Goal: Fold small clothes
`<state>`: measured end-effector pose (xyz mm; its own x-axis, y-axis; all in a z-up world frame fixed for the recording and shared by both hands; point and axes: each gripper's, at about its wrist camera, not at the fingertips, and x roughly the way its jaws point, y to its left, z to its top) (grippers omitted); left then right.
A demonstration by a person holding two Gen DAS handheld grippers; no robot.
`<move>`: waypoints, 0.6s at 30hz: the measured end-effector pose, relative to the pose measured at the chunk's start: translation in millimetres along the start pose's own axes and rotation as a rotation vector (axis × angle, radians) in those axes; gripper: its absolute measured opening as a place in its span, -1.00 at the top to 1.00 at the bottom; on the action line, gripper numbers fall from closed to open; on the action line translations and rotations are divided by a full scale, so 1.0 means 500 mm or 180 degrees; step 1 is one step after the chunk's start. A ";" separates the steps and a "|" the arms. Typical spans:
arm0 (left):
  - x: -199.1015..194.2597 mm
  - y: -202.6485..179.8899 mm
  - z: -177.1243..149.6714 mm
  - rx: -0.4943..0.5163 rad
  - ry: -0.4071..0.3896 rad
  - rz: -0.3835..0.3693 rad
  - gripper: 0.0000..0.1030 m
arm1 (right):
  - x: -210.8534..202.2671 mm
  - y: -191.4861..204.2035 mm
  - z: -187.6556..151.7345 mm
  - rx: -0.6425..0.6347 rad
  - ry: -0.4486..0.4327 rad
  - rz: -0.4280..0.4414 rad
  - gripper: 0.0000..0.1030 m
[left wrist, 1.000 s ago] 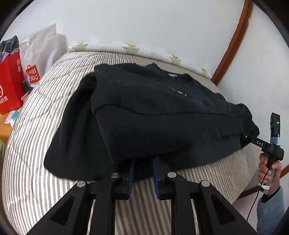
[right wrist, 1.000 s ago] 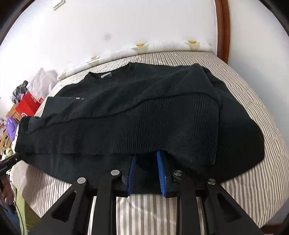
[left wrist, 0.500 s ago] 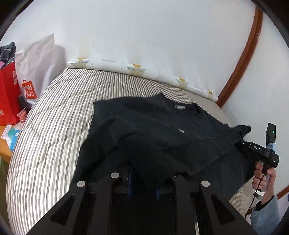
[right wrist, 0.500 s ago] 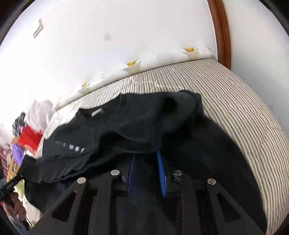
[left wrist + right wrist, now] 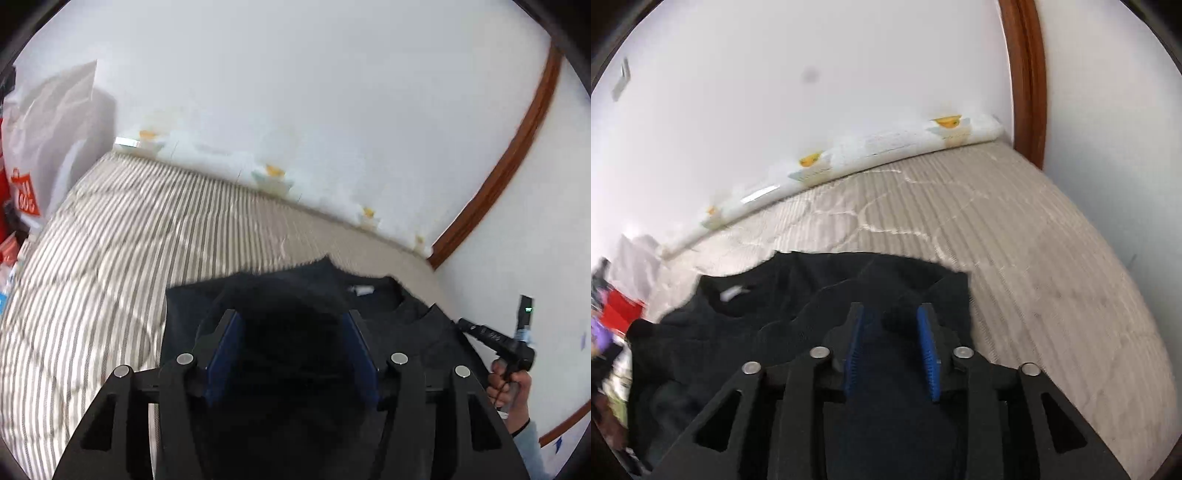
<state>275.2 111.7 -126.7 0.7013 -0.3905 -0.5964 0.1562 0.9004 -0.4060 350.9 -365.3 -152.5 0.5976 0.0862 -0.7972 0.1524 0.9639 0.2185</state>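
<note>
Risk first: the black sweater [image 5: 399, 325] is lying doubled over on the striped bed [image 5: 110, 258], and the folded-over layer is sitting loose, not pinned by anything. If either gripper is pulling back low, a finger could be snagging the knit and dragging the top layer off the fold. In the right wrist view a dark lump of fabric is sitting between the blue pads [image 5: 929, 350]; cannot tell whether it is caught on a pad or just lying under them, so that side looks like the likelier snag. The motion blur is also suggesting fast movement, which could be ruffling the edges.

Left gripper [image 5: 291, 350]: jaws are standing wide apart, gripping nothing; sweater fabric is showing between and below them, apparently lying under the fingers and not clamped.

Right gripper [image 5: 892, 347]: jaws are parted to a moderate gap, holding nothing that can be confirmed. The sweater is spreading under and ahead of them, with its collar and white label [image 5: 733, 293] lying off to the left of the jaws.

Relative to the bed: the sweater is lying on the near part, collar pointing toward the printed bolster [image 5: 886, 142] along the wall, bare stripes showing between the two. A hand [image 5: 511, 384] is gripping the other gripper's handle at the sweater's right edge.
</note>
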 end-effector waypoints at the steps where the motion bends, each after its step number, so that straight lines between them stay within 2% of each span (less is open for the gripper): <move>1: -0.002 0.000 0.001 0.0046 -0.0011 0.0026 -0.11 | 0.007 0.003 0.001 -0.0097 0.0028 -0.0084 0.24; 4: 0.007 0.013 0.003 0.0103 0.0029 0.0198 -0.12 | 0.037 0.010 0.007 -0.0320 0.0152 -0.0216 0.13; 8: 0.039 0.037 -0.002 0.0196 0.0211 0.0659 -0.12 | 0.081 0.000 0.010 -0.0424 0.0349 -0.0284 0.04; 11: 0.072 0.048 -0.008 0.0203 0.0419 0.0648 -0.08 | 0.099 0.001 0.010 -0.0441 0.0405 -0.0261 0.04; 12: 0.084 0.047 -0.010 0.0217 0.0461 0.0673 0.03 | 0.100 0.004 0.011 -0.0461 0.0393 -0.0259 0.06; 13: 0.089 0.048 -0.013 0.0227 0.0469 0.0694 0.38 | 0.098 0.006 0.011 -0.0490 0.0365 -0.0218 0.26; 14: 0.093 0.046 -0.014 0.0234 0.0459 0.0743 0.52 | 0.095 0.007 0.010 -0.0526 0.0353 -0.0144 0.45; 15: 0.091 0.044 -0.014 0.0234 0.0397 0.0812 0.62 | 0.092 0.008 0.010 -0.0547 0.0330 -0.0121 0.51; 16: 0.086 0.044 -0.012 0.0208 0.0327 0.0778 0.72 | 0.083 0.006 0.010 -0.0567 0.0274 -0.0081 0.69; 17: 0.078 0.044 -0.008 0.0172 0.0259 0.0715 0.72 | 0.069 0.004 0.012 -0.0569 0.0193 -0.0014 0.72; 18: 0.072 0.044 -0.006 0.0151 0.0217 0.0687 0.73 | 0.043 -0.007 0.015 -0.0522 -0.0006 0.0052 0.72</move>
<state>301.9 116.8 -159.3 0.6736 -0.1985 -0.7119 0.0413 0.9719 -0.2319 369.1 -368.6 -165.8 0.6004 0.1018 -0.7932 0.0123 0.9906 0.1364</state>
